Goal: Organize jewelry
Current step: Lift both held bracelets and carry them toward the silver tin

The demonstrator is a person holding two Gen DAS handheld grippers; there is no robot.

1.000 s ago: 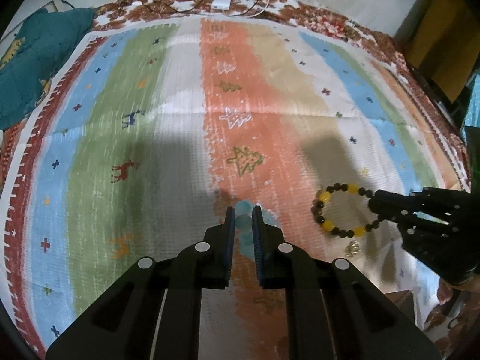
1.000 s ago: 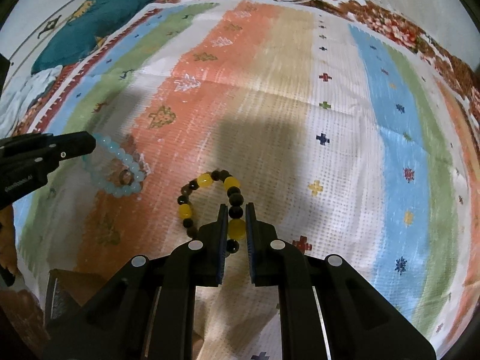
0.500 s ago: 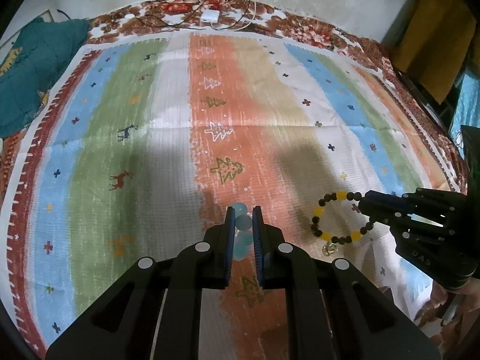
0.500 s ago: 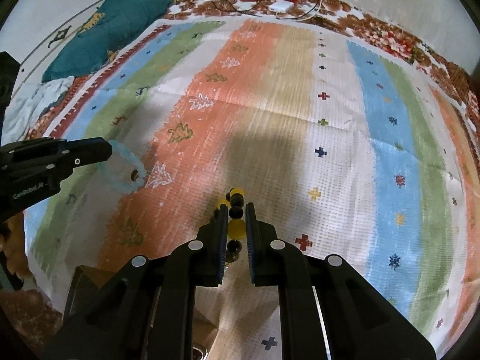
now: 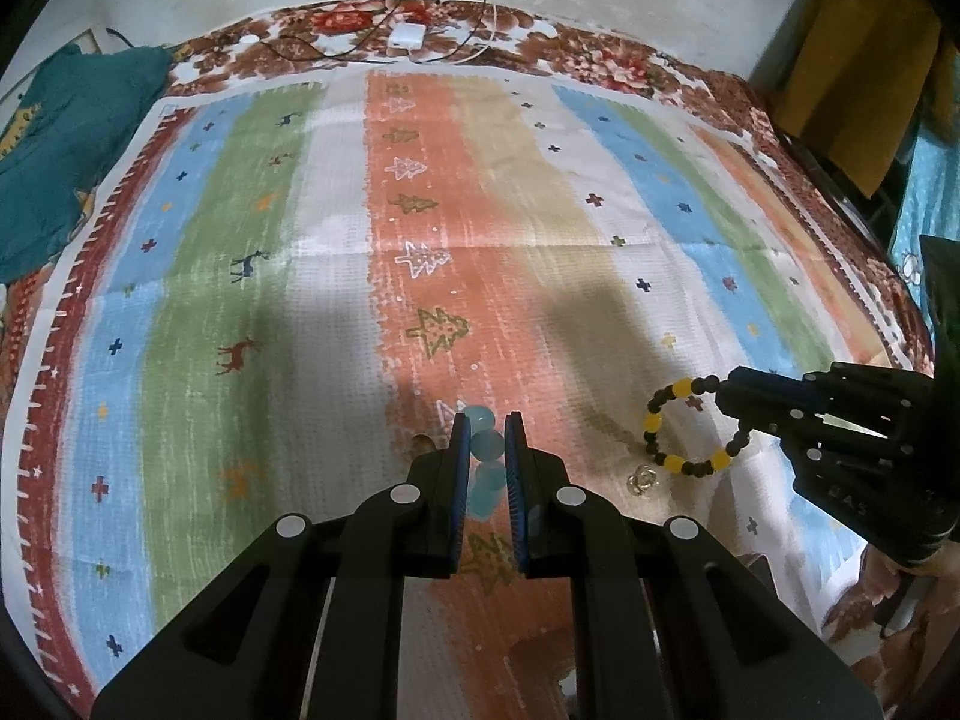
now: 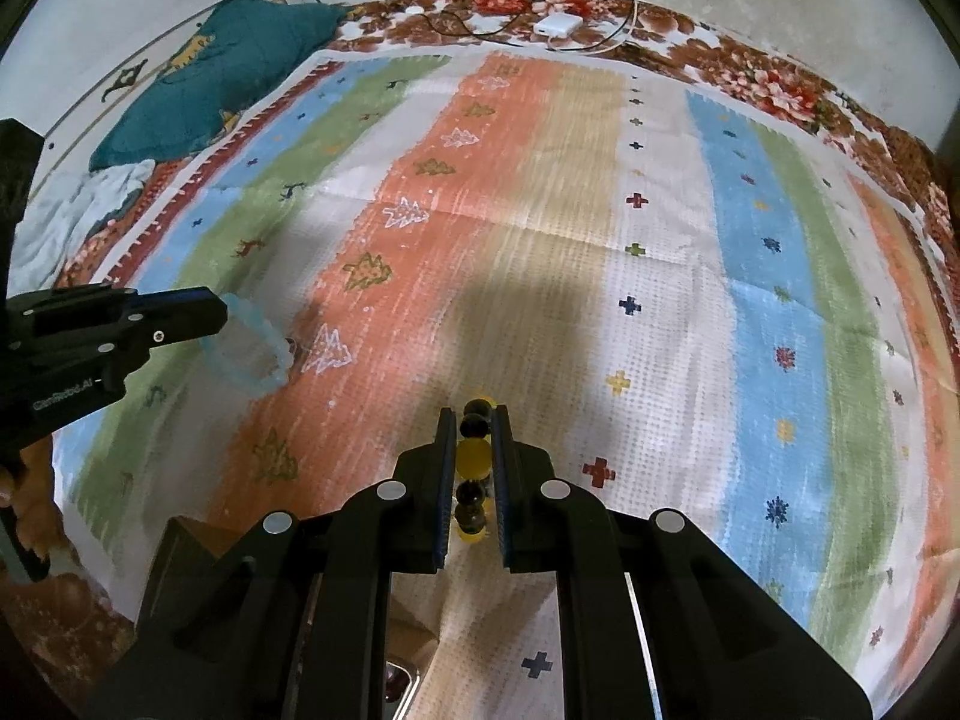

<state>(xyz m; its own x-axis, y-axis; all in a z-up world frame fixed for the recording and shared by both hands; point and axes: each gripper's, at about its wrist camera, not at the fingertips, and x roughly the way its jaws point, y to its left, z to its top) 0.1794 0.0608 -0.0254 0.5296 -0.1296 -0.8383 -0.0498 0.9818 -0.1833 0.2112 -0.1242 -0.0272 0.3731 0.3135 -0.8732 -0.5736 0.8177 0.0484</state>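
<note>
Left wrist view: a bracelet of pale blue translucent beads (image 5: pixel 483 456) is pinched between the nearly closed fingers of the left gripper (image 5: pixel 485 429), seen edge-on, its line of beads running from near to far above a striped cloth (image 5: pixel 336 276) printed with trees and deer. To the right, a bracelet of black and yellow beads (image 5: pixel 690 429) is held at its right edge by the right gripper (image 5: pixel 735 402), its loop hanging open with a small gold charm (image 5: pixel 642 479) below. From the right wrist, this bracelet is seen edge-on between pressed-together fingers. A dark box corner (image 6: pixel 186 546) is seen at the near left; its contents cannot be made out.
</note>
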